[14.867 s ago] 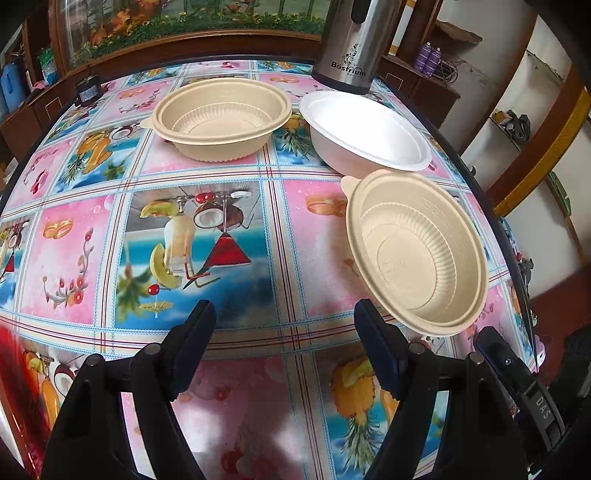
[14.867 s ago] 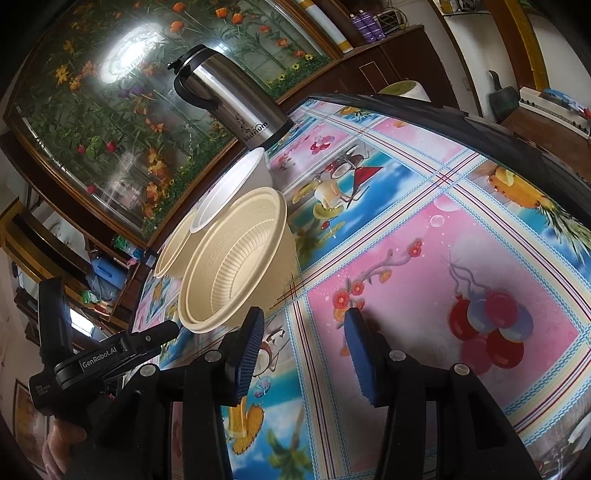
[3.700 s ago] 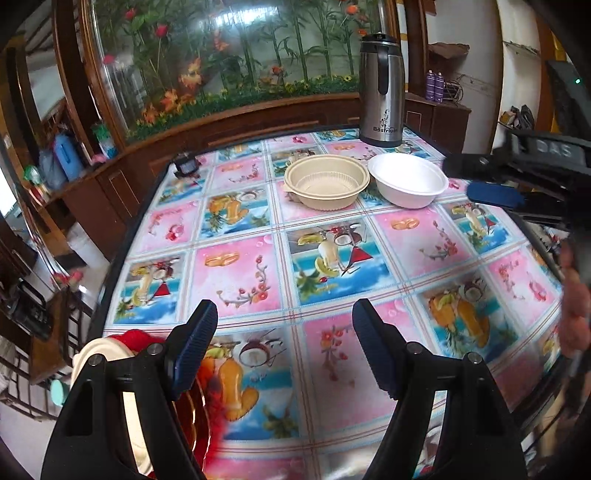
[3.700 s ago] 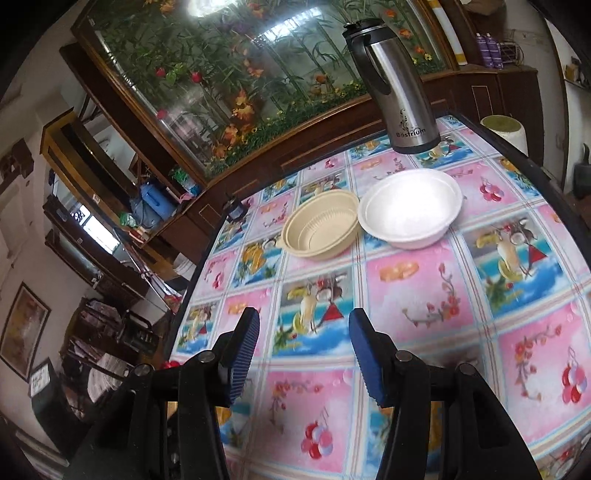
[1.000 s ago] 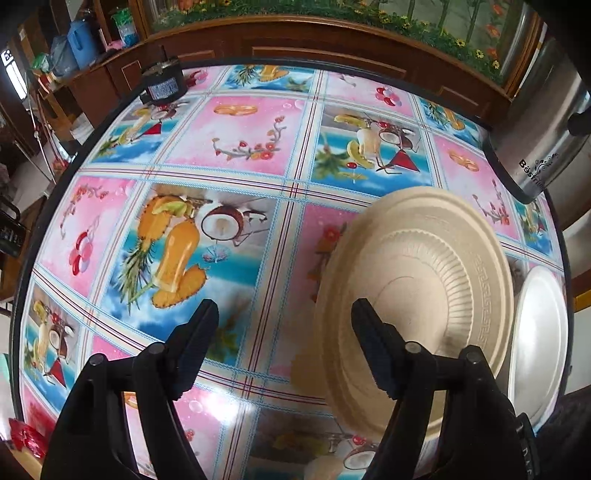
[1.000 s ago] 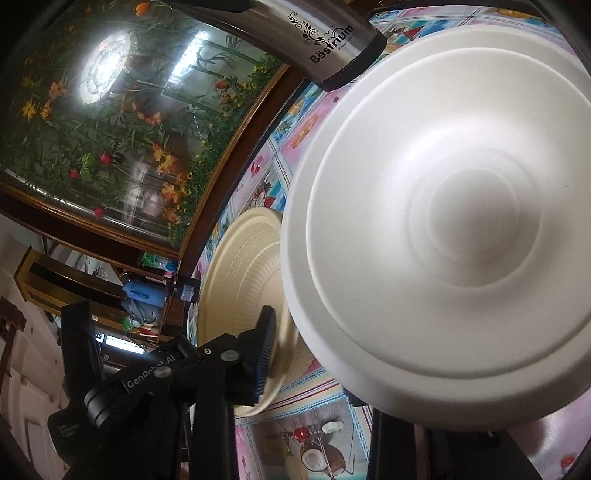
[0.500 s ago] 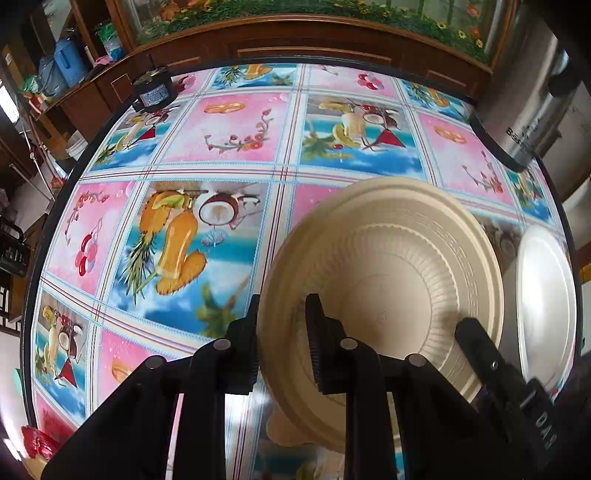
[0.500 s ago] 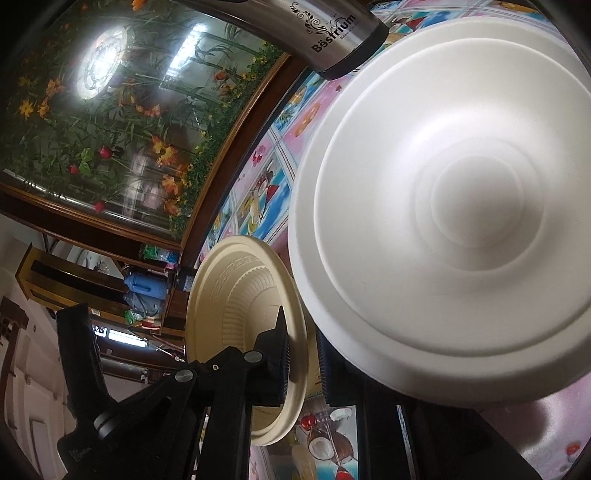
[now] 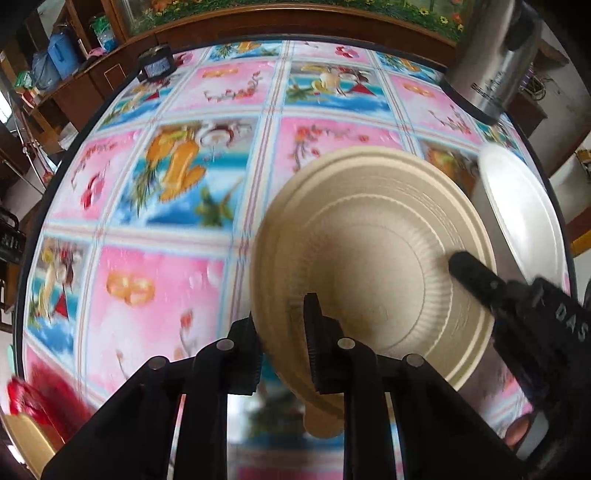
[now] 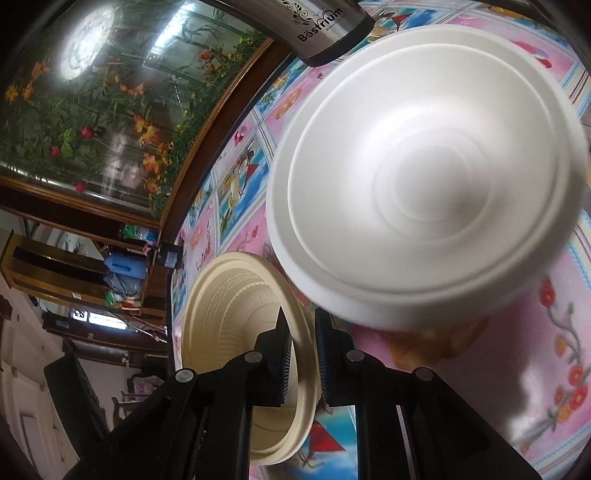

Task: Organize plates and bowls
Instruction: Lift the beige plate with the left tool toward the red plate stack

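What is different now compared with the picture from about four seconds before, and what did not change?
Both grippers went from open above the table to clamped on the beige bowl: the left gripper on its near rim, the right gripper on the rim at the white bowl's side. The beige bowl has shifted slightly. The white bowl and steel flask stayed put.

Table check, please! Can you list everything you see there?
Surface: table with fruit-picture cloth.
Job's things: beige bowl, held by its rim; white bowl beside it.
Clutter: steel flask; small black box at far edge; red thing at near corner.
Grippers: left gripper and right gripper, fingers shut on opposite sides of the beige bowl's rim.
Cables: nothing seen.
Surroundings: flower display behind glass; wooden cabinets.
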### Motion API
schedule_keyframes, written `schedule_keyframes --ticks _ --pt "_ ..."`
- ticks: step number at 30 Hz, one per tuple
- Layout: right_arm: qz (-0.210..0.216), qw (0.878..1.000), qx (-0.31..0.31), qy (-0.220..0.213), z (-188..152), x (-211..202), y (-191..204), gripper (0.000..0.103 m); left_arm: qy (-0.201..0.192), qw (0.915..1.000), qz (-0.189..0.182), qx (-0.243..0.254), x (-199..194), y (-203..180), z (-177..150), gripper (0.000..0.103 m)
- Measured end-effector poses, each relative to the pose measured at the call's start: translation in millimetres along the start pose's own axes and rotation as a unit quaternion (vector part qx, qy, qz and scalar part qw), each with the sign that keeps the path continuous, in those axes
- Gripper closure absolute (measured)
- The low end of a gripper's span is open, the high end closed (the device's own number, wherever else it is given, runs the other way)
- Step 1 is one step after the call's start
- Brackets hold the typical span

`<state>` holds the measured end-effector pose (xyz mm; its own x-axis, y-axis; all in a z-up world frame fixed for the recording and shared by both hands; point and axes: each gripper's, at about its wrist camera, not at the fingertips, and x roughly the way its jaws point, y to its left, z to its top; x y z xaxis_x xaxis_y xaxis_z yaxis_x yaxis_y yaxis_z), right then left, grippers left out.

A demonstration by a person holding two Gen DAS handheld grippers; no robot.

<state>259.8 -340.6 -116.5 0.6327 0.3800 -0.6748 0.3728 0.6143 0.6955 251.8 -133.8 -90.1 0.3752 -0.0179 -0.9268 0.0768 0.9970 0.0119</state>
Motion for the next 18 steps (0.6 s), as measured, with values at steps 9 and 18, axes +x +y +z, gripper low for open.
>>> schedule_keyframes --ticks 9,18 --pt "-0.007 0.999 -0.038 0.003 -33.2 -30.3 -12.4 0.091 -0.003 0.9992 -0.040 0.005 -15.9 3.1 -49.2 0.084" --pt "-0.035 0.996 -0.077 -0.032 -68.1 -66.2 -27.3 0.092 -0.006 0.9970 -0.075 0.018 -28.0 -2.2 -89.7 0.084"
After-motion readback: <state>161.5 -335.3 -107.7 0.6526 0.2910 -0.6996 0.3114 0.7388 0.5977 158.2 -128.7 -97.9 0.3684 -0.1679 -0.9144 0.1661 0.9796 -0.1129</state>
